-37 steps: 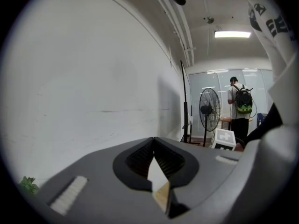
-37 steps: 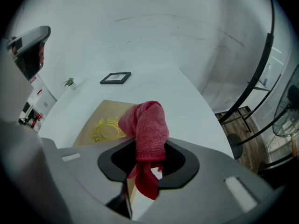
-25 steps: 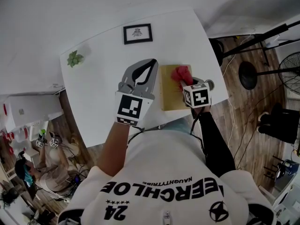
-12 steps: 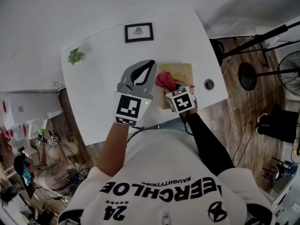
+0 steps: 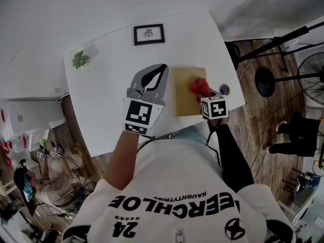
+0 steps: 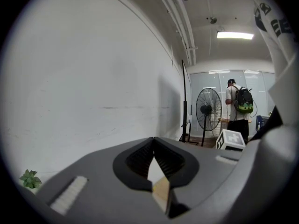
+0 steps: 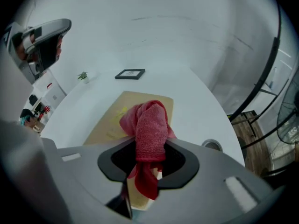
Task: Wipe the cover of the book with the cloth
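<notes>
Pinches the red cloth [image 7: 150, 122] in the right tool [image 7: 148, 164], with the wad down on the right part of the tan book [image 5: 183, 97] lying flat on the white surface [image 5: 109, 85]. Holds the left tool [image 5: 159, 74] pressed together, empty, just beside the book's left edge.

White table [image 5: 106, 95] in front of me: tan book [image 5: 183, 92] toward my right, framed picture [image 5: 149, 34] at far side, small plant [image 5: 80, 60] far left, little round thing [image 5: 224, 89] by right edge
</notes>
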A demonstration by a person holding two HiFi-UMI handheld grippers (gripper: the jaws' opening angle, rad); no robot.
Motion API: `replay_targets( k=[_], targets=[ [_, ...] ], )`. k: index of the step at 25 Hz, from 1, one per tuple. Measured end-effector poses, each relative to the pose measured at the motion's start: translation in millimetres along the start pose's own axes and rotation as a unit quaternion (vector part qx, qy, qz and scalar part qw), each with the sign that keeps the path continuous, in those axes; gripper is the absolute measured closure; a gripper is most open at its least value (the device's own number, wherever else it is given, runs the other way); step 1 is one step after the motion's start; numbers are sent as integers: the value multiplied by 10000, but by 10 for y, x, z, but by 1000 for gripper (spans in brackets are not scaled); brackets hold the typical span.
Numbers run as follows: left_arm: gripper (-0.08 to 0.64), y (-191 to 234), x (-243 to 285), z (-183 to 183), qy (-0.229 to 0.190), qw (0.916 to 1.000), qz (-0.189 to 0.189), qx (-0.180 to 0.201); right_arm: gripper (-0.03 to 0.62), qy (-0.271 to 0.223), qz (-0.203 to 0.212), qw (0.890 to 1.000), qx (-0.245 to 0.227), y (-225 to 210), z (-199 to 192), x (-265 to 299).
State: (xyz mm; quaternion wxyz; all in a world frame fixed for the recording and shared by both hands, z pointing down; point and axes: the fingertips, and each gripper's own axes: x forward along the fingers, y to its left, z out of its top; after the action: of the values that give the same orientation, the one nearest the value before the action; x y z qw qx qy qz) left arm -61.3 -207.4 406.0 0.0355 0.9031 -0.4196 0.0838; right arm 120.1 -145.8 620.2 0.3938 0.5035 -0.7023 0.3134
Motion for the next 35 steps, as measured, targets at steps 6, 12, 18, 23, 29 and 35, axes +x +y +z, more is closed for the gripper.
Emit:
replay_targets(
  k=[6,12,18,23,29,35],
  targets=[
    [502,-85,-8,-49,50,10000,-65,4,486,-54,-316,9985,452,-320,-104,-61],
    [502,-189,-67,11,32,10000,43,52,486,-375,129,9989,254,7,163,-224],
    [502,-321,-207,-25,185,9994,215,193,486,-99,1020,9924,-677,990,257,-43],
    [502,-485,-357,-33,273,9988,388,130,486,235,1081,9853,-1303,1302,-80,151],
    [502,-806,-431,-4,257,9988,422,11,486,139,724,9943,-774,633,-196,-90],
    [502,-973,-505,-95,194,9978,584,-230,486,-51,386,9991,-168,24,-366,-219]
  ],
)
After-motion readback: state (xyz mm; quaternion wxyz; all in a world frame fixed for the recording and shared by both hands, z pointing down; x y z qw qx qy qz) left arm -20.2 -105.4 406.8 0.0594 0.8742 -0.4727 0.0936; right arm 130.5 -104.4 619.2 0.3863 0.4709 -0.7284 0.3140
